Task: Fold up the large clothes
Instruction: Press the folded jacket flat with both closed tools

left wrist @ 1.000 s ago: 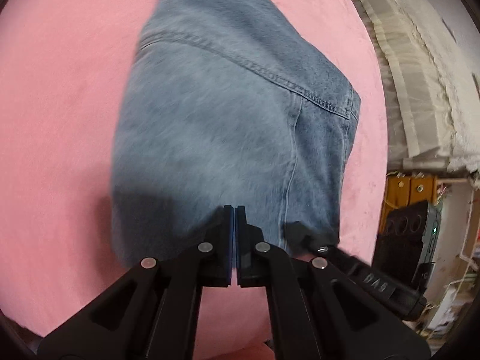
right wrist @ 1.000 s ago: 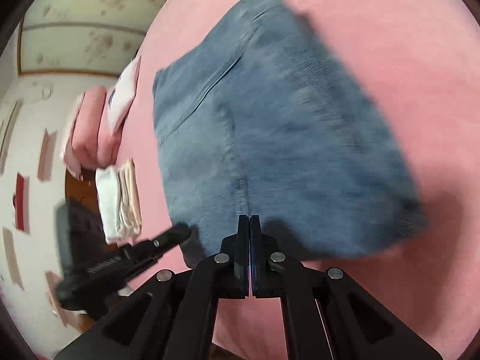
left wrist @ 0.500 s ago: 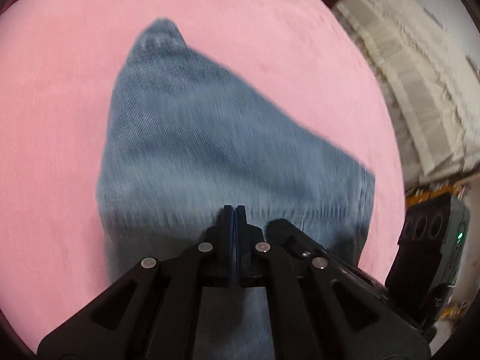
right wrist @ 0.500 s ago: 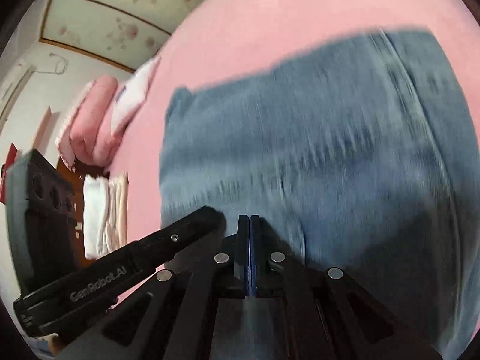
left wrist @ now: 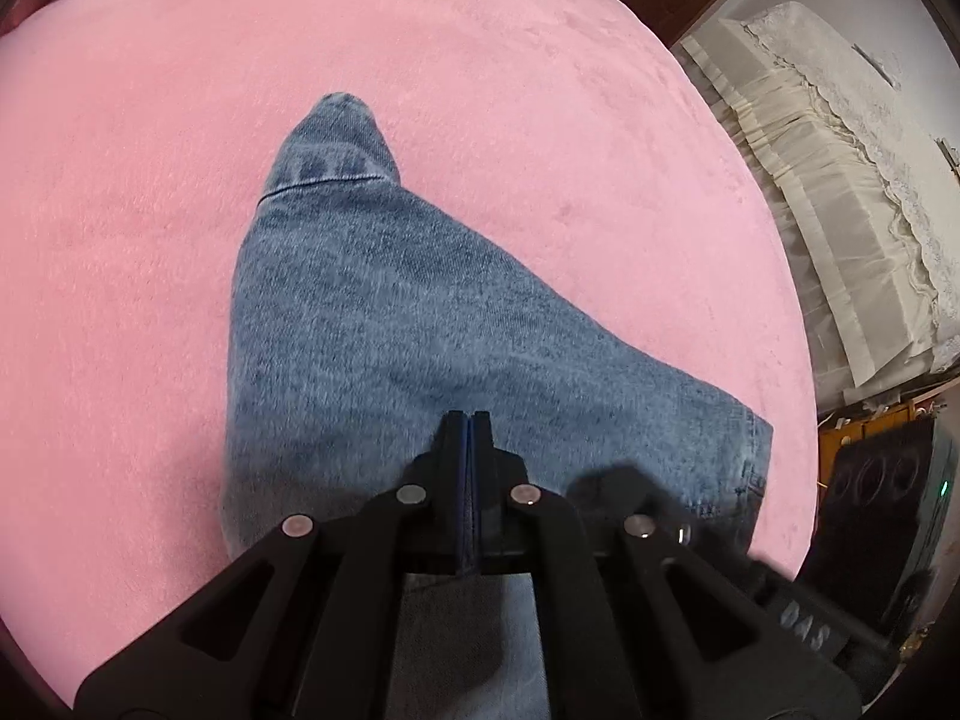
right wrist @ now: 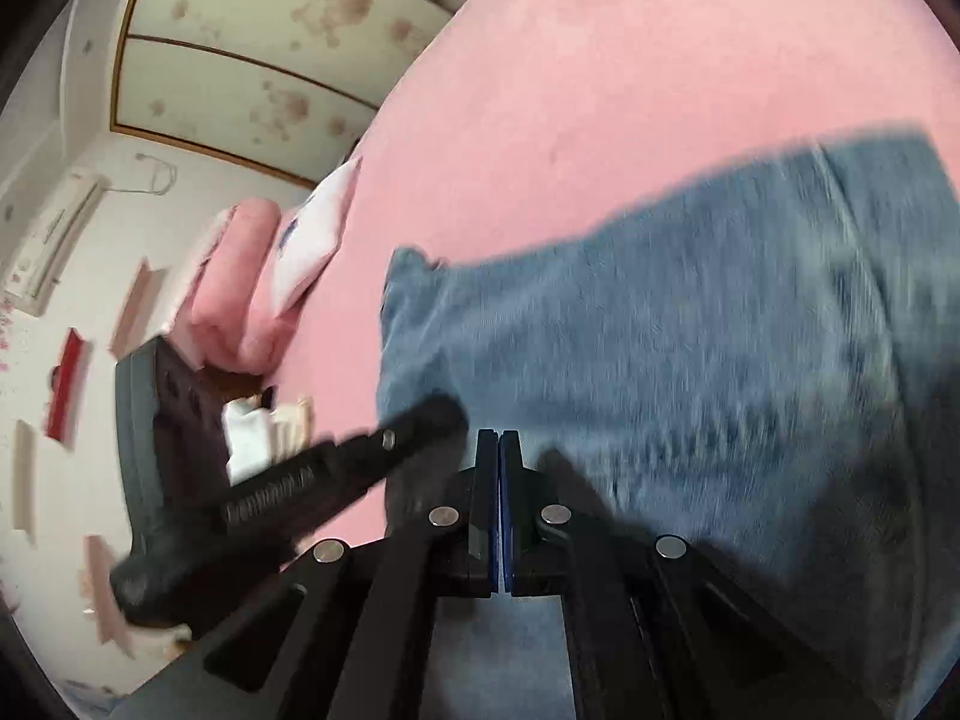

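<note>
Pink bed cover [left wrist: 150, 300] fills most of both views, w/ the jeans [left wrist: 372, 330] lying across it, denim spread from a narrow waistband-like end far from the left cam to a wide hemmed edge at the right of that view. In the right wrist view the jeans [right wrist: 690, 330] are smeared by motion blur, so fabric detail there can't be read. Off the bed: a cream lace-trimmed cover [left wrist: 840, 180] on furniture at the left cam's right edge, pink bedding and a white pillow [right wrist: 312, 240] at the right cam's left. Left gripper [left wrist: 472, 420] has its jaws clenched flat together; denim runs under and behind the fingers (looks like a pinched edge, but I can't tell for sure whether cloth is actually caught between the pads). Right gripper [right wrist: 498, 438] likewise clamped tight, pads meeting, denim passing beneath it, grip on cloth unclear too. The left gripper's black finger crosses into the right cam, just beside the right one, so both tools sit close at the same near edge of the jeans. Risks, imo: if only one layer is pinched, the fold drags crooked or the lower layer stays behind; heavy denim may slip from a thin pinch; the plush cover could bunch; the two tools being so close could knock together.
</note>
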A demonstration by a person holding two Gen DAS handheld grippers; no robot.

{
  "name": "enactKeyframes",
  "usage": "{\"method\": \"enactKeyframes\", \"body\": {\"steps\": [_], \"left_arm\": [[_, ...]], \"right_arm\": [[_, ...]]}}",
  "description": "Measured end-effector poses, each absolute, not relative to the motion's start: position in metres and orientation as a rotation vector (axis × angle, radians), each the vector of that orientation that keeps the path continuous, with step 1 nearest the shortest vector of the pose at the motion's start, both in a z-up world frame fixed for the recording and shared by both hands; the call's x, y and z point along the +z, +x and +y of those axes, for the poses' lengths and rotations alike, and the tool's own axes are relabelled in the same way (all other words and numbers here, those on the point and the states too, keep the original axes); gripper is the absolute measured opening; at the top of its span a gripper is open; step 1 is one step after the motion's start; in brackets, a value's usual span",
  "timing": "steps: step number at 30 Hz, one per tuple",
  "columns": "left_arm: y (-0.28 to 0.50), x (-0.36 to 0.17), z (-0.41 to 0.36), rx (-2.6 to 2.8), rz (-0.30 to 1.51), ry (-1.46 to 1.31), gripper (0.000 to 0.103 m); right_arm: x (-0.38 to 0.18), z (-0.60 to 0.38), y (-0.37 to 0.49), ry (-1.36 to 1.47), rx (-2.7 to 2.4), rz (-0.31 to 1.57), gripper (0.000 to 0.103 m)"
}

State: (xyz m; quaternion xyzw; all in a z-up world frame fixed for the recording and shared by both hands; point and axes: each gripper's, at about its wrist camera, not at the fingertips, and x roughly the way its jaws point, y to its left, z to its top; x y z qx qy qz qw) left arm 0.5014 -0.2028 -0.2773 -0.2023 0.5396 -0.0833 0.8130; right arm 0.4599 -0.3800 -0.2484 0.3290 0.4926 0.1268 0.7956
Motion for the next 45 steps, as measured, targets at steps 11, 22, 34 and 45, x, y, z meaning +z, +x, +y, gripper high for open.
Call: {"method": "enactKeyframes", "body": {"steps": [11,22,34,45], "left_arm": [[0.536,-0.291,-0.223,-0.102,1.150,-0.380,0.000],[0.546,-0.287,-0.194,0.005,1.076,-0.408,0.000],[0.553,-0.276,-0.215,0.039,1.086,-0.221,0.000],[0.447,-0.248,-0.223,0.002,1.059,-0.120,0.000]], "right_arm": [[-0.285,-0.377,0.524,0.600,0.111,1.087,0.000],[-0.249,-0.451,0.458,0.523,-0.031,1.011,0.000],[-0.230,-0.474,0.428,0.387,-0.037,1.073,0.000],[-0.232,-0.499,0.360,0.358,0.008,1.193,0.000]]}}
